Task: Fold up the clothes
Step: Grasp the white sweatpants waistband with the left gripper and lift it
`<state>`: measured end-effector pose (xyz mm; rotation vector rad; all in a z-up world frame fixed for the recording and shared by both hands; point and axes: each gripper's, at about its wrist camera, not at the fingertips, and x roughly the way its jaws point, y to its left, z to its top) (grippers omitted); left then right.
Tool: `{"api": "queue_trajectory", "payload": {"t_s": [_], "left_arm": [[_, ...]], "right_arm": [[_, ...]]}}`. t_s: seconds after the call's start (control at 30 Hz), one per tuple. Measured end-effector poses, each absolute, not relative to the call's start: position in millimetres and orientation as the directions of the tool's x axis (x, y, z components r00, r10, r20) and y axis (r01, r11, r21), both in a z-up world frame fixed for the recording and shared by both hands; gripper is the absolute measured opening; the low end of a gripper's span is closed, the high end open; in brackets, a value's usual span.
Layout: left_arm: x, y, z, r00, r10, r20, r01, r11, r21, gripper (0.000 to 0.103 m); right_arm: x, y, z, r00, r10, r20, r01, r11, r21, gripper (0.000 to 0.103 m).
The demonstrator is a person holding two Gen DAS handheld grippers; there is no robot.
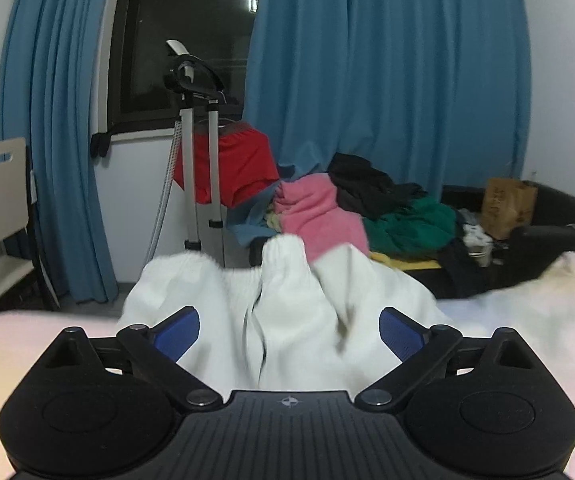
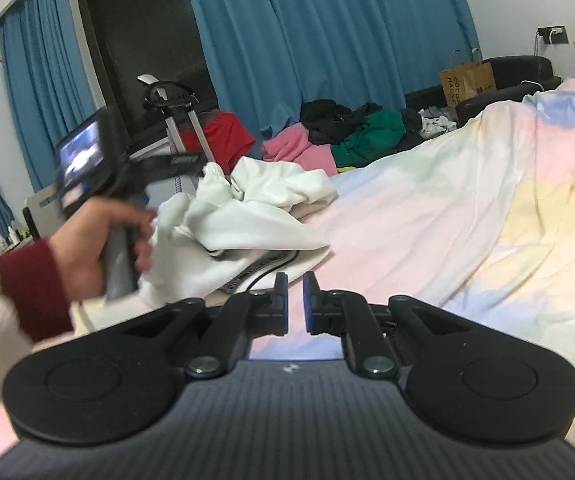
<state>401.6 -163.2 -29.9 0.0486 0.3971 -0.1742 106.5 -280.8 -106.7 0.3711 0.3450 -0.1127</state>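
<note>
Left fingers (image 1: 179,332) spread wide over white garment (image 1: 283,304); right fingers (image 2: 281,300) nearly together, empty

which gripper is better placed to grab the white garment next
Left, probably. The left gripper is open with the white garment bunched right between its fingers. The right gripper is nearly closed over the bedsheet, beside the garment's edge, holding nothing.

Soft matt white cloth garment (image 2: 247,216), matt black plastic gripper (image 2: 295,300)
</note>
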Motion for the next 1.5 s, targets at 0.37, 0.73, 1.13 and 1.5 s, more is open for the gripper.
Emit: {"api": "queue_trajectory", "payload": {"t_s": [0.37,0.73,1.13,1.5], "left_arm": [[543.0,-188.8,-55.9,0.835,-0.062,-0.547,0.088,0.996,0.021,0.065],[458.0,-153.4,2.3,0.880,-0.112,-0.461,0.099,0.994,-0.053,0.025],[202.4,-48.6,54.0,0.870,-0.333,-0.364,0.268,0.938,-0.218,0.025],[94.8,50.9,-38.4,0.696,-0.337,-0.634,0.164,0.935,-0.316,0.027]], "right_arm": [[159.5,-295.1,-155.2,0.925,-0.032,-0.378,0.168,0.928,0.333,0.012],[152.4,-291.7,-145.1,0.953,-0.048,-0.299,0.144,0.941,0.307,0.012],[98.1,-260.7,-88.2,0.989,0.028,-0.146,0.008,0.971,0.241,0.012],[69.4,-195.8,-88.6,0.941,0.225,-0.253,-0.163,0.956,0.243,0.012]]}}
